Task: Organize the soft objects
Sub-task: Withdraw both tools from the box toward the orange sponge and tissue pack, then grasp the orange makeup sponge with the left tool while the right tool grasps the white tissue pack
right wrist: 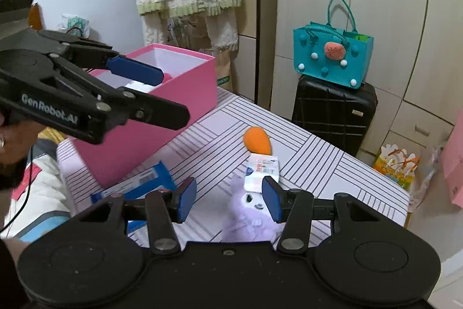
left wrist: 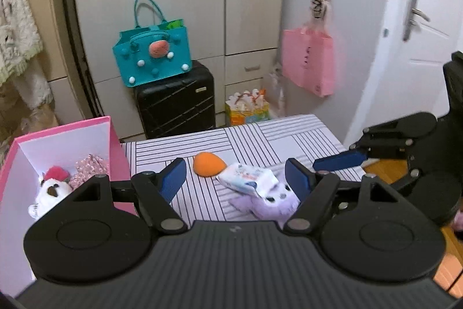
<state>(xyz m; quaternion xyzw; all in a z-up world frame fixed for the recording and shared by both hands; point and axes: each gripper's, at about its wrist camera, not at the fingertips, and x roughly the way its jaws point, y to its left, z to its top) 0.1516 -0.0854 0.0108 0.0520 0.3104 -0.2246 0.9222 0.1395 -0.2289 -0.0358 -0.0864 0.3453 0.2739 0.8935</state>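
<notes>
Nearest the lens in the right wrist view, the right gripper (right wrist: pixel 228 199) hangs released, its blue pads spread wide, and the purple plush toy (right wrist: pixel 249 219) lies just under them, its face touching or close beside the pad at 3 o'clock. A white tissue pack (right wrist: pixel 262 171) rests on the toy's head at 12 o'clock, and an orange sponge (right wrist: pixel 257 139) sits just beyond the pack, farther toward 12. In the left wrist view the left gripper (left wrist: pixel 234 178) is likewise spread apart and holds nothing; the plush toy (left wrist: pixel 269 201) lies toward its 3 o'clock pad, the tissue pack (left wrist: pixel 249 178) on top of it, and the sponge (left wrist: pixel 209 164) at about 12 o'clock between the pads. The pink box (left wrist: pixel 86 132) stands open at 9 o'clock from that gripper, with a white plush toy (left wrist: pixel 50 193) and a pink floral pouch (left wrist: pixel 88 168) inside. A blue and white carton (right wrist: pixel 136 184) lies flat beside the box at 10 o'clock from the right gripper. All of this rests on a table (right wrist: pixel 332 164) covered in a white cloth with dark stripes. Beyond it, at 12 o'clock in the left view, a teal felt bag (left wrist: pixel 153 54) sits on a black suitcase (left wrist: pixel 176 106) before pale cupboards, and a pink shopping bag (left wrist: pixel 308 62) hangs at 1 o'clock.
</notes>
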